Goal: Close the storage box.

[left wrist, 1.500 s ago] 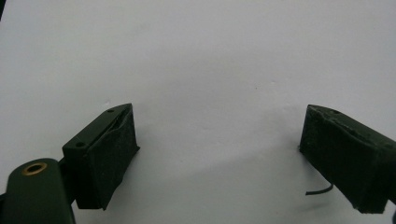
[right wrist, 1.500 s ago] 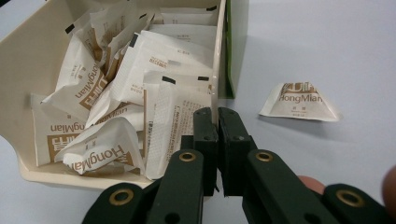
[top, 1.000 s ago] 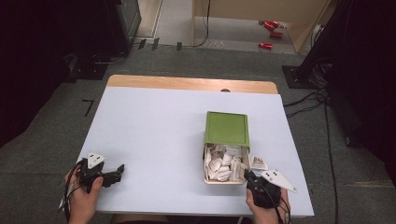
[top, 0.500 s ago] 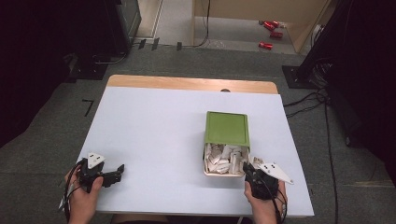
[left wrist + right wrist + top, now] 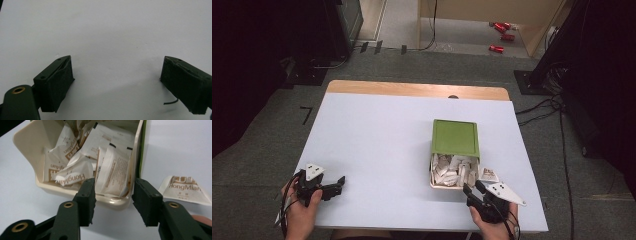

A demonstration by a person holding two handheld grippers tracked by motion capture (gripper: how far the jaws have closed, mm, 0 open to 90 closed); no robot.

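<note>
The right gripper (image 5: 113,197), jaws just opening and empty, faces the cream box (image 5: 32,142) of HongMian sachets (image 5: 72,173). One sachet (image 5: 488,174) lies out at the box's 4 o'clock; many remain. The left gripper (image 5: 117,82) rests wide apart.

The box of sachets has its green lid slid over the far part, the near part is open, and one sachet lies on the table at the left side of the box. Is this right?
Not quite. The loose sachet lies on the table at the right side of the box, not the left; the high view shows it. The rest holds: the green lid covers the far part and the near part is open.
</note>
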